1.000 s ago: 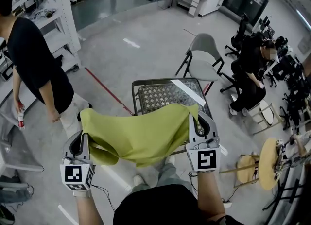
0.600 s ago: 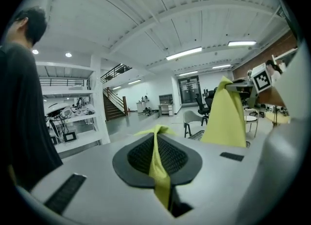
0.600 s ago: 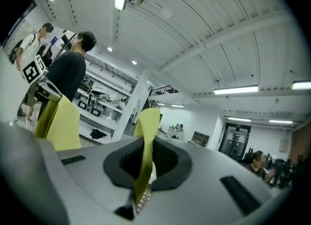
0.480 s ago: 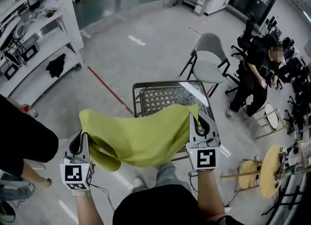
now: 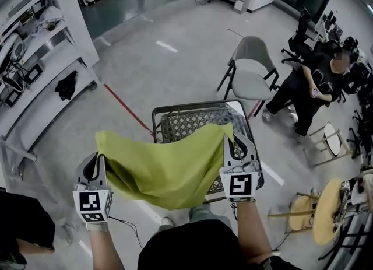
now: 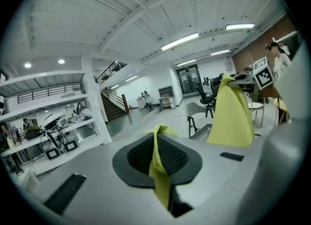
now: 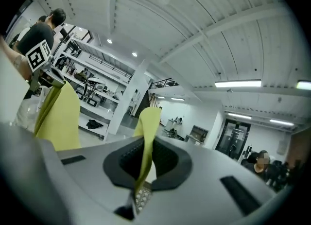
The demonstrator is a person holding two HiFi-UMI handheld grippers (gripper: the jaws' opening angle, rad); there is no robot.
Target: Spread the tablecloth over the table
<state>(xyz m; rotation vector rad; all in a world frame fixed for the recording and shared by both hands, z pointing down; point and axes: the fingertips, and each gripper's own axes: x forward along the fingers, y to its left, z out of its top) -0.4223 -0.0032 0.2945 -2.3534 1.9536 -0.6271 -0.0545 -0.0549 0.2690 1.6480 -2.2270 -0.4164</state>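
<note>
A yellow-green tablecloth (image 5: 169, 167) hangs in the air between my two grippers, sagging in the middle. My left gripper (image 5: 98, 159) is shut on its left corner, and the cloth (image 6: 158, 163) runs pinched between the dark pads. My right gripper (image 5: 232, 140) is shut on the right corner, with the cloth (image 7: 146, 144) clamped between its pads. Beyond and partly under the cloth stands the small square table (image 5: 192, 118) with a dark frame and patterned top. The cloth's front edge hides the table's near part.
A grey chair (image 5: 250, 70) stands beyond the table. A seated person in black (image 5: 317, 85) is at the right. White shelving (image 5: 41, 59) lines the left. A round wooden stool (image 5: 326, 210) lies at the lower right. A red floor line (image 5: 125, 108) runs toward the table.
Both grippers have carried the cloth forward over the table. The standing person at the left has dropped out toward the lower left corner of the view.
</note>
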